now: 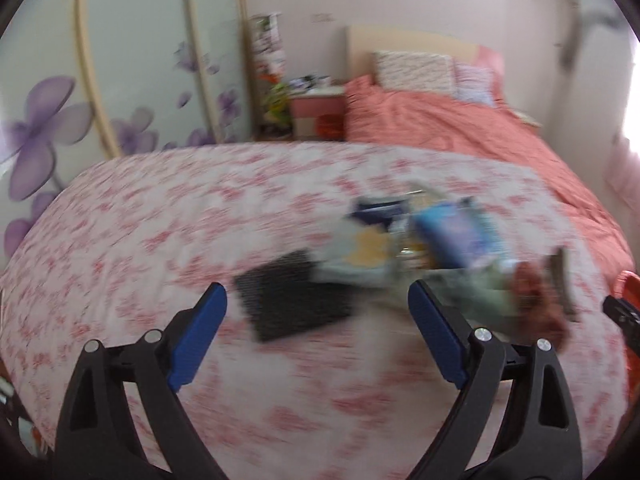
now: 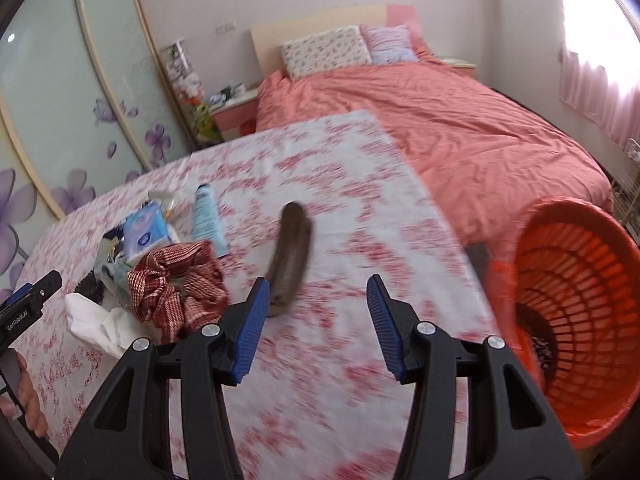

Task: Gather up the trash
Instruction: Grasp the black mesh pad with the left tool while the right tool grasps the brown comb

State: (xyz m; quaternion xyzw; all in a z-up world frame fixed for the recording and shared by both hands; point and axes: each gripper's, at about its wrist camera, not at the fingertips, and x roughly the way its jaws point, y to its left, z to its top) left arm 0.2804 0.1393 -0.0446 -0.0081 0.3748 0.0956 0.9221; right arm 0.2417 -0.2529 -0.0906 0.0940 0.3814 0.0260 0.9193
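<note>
A pile of trash lies on the pink flowered sheet [image 2: 320, 360]: a blue tissue pack [image 2: 142, 236], a light blue tube [image 2: 206, 216], a red checked cloth [image 2: 180, 284] and crumpled white paper [image 2: 96, 324]. A dark brown, banana-like thing [image 2: 290, 256] lies apart from the pile, its near end just beyond the left finger of my right gripper [image 2: 318, 282], which is open and holds nothing. My left gripper [image 1: 316, 294] is open too, above a black mesh piece [image 1: 292, 300]. The blurred pile, with the tissue pack [image 1: 456, 232] and the cloth [image 1: 536, 300], sits to its right.
An orange slatted basket [image 2: 580, 320] stands at the right, off the sheet's edge, with something dark at its bottom. Behind is a bed with a coral cover [image 2: 460, 120] and pillows. A pink nightstand [image 2: 236, 116] and flowered wardrobe doors [image 2: 60, 100] are at the left.
</note>
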